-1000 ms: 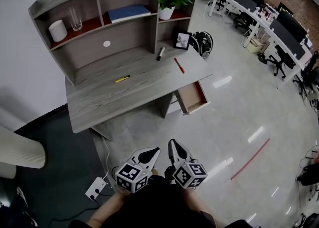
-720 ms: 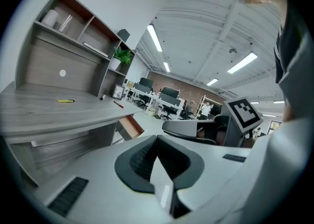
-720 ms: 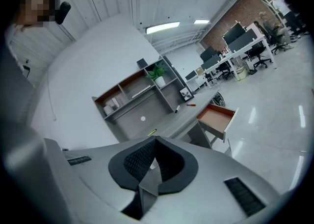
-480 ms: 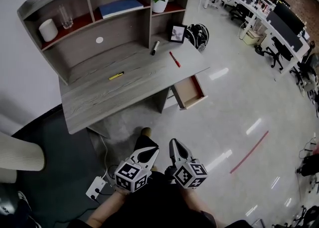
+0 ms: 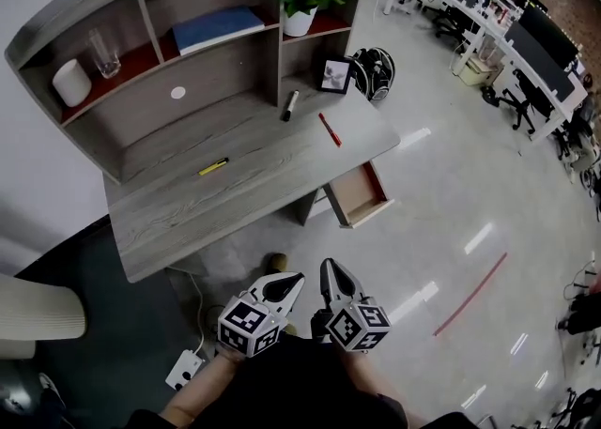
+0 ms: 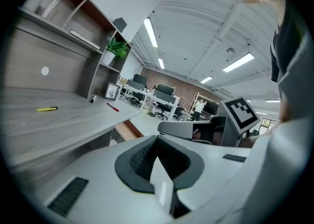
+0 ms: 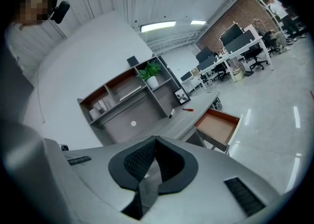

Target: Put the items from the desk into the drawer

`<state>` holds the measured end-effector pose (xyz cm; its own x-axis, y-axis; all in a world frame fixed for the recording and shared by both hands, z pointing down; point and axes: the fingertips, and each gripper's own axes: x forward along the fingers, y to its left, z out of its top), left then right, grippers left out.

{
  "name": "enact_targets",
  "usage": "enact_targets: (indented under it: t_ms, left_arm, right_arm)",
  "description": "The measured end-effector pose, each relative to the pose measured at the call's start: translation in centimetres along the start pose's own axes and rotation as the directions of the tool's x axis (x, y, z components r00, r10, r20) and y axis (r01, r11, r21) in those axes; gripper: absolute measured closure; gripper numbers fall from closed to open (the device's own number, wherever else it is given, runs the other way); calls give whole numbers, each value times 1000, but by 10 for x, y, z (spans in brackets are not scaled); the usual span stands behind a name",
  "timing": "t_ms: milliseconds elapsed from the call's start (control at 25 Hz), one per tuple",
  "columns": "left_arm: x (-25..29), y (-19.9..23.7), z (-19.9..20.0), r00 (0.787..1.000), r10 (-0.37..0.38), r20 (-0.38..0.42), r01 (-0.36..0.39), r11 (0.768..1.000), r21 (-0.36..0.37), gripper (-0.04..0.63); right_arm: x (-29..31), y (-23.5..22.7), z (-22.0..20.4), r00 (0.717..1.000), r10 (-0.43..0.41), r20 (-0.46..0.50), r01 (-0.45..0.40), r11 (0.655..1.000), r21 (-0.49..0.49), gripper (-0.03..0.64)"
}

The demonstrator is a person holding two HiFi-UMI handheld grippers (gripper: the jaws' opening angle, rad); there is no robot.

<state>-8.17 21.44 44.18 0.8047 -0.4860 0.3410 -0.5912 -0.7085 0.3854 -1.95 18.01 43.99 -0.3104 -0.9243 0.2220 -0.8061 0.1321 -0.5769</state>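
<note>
Left gripper view: your left gripper (image 6: 157,142) has its jaws pressed together, nothing between them. Right gripper (image 7: 156,143) the same, closed and empty. You hold both close to your body, well apart from the desk (image 5: 178,216).

Task not begun, by the look of it. Yellow marker (image 5: 213,167), black marker (image 5: 290,105) and red pen (image 5: 329,129) all lie on the desktop. The drawer (image 5: 357,194) stands pulled out under the right end, its bottom bare.

Open floor up to the desk front. Mind the drawer's jutting corner and the power strip (image 5: 185,370) on the floor to your left.

yellow pen (image 5: 213,167): flat, mid desk (image 5: 178,221) | black marker (image 5: 290,105), red pen (image 5: 329,129): flat, right end | drawer (image 5: 357,194): pulled open below
</note>
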Motion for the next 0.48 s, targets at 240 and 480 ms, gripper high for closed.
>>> enact_targets:
  t_ms: [240,480]
  left_arm:
    - [33,34,43,999,-45,-21,46,998,45,583]
    - [61,67,77,996,-83,-23,84,995,51,583]
  right_arm:
    - [52,-11,35,999,-30,36,29,1000,9,611]
    - [97,-21,54,998,-60,32,60,998,1,611]
